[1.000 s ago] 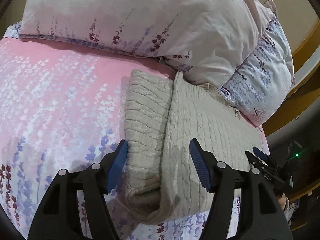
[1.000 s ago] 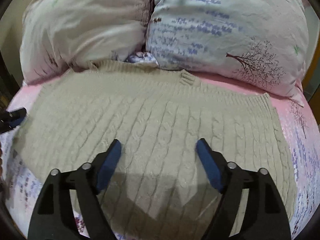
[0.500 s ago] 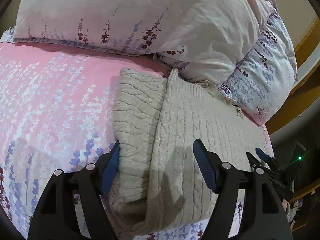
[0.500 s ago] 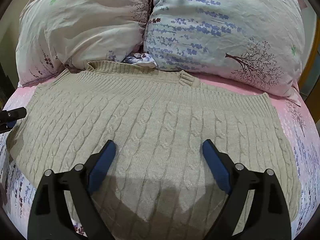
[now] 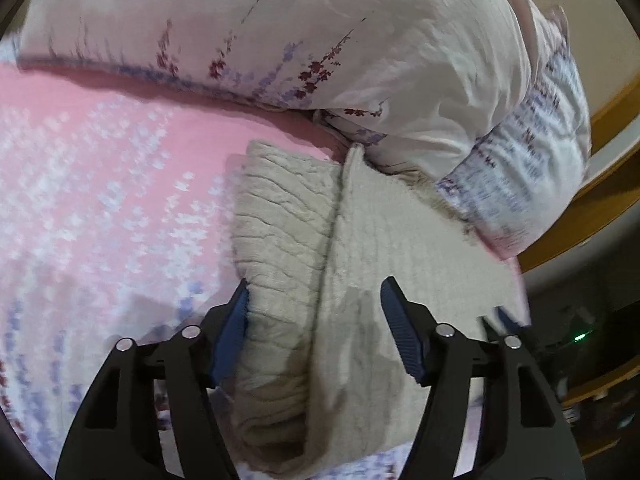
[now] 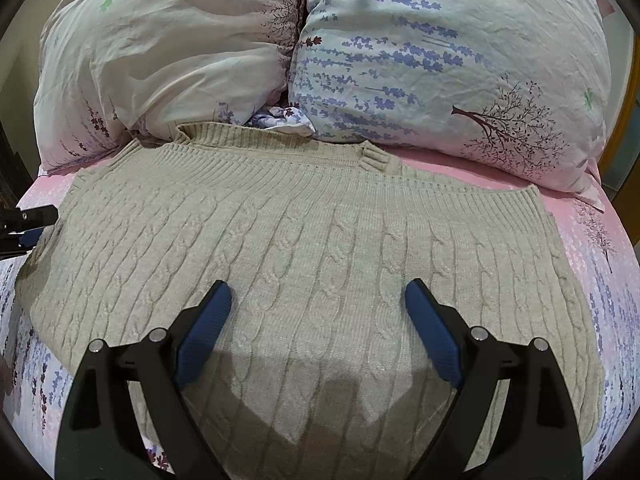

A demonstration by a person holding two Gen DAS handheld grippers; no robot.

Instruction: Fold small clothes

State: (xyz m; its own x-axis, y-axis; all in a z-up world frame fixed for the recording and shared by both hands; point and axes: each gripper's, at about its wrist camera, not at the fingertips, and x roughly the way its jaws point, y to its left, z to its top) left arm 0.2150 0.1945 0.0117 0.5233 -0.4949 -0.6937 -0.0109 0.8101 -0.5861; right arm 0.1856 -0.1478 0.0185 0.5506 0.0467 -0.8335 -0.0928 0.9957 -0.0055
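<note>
Risk first: thick, springy cable knit, so a pinch taking only the top layer of the folded-in sleeve (image 5: 280,248) likely to peel that layer off and undo the fold; a deeper bite likely to catch the pink floral bedsheet (image 5: 100,184) as well and drag it along. Soft bedding underneath, so any sideways pull apt to skew the whole beige sweater (image 6: 304,248) rather than crease it cleanly. Collar already tucked against the two pillows (image 6: 420,52) at the top of the right wrist frame, so a push upward likely to bunch it there. Left wrist view blurred, edges of the knit hard to judge, a mis-aimed grasp quite possible. Left gripper (image 5: 314,328) spread wide and empty, straddling the sleeve's edge and the seam of the fold in the lower centre of its frame. Right gripper (image 6: 318,320) likewise released, holding nothing, poised over the lower middle of the sweater body. Sweater spread flat across the centre of the right wrist frame, collar toward the top, hem toward the bottom edge behind the fingers; widest span left to right, cables running top to bottom. In the left wrist view, fold line running from lower centre up toward the pillows.
</note>
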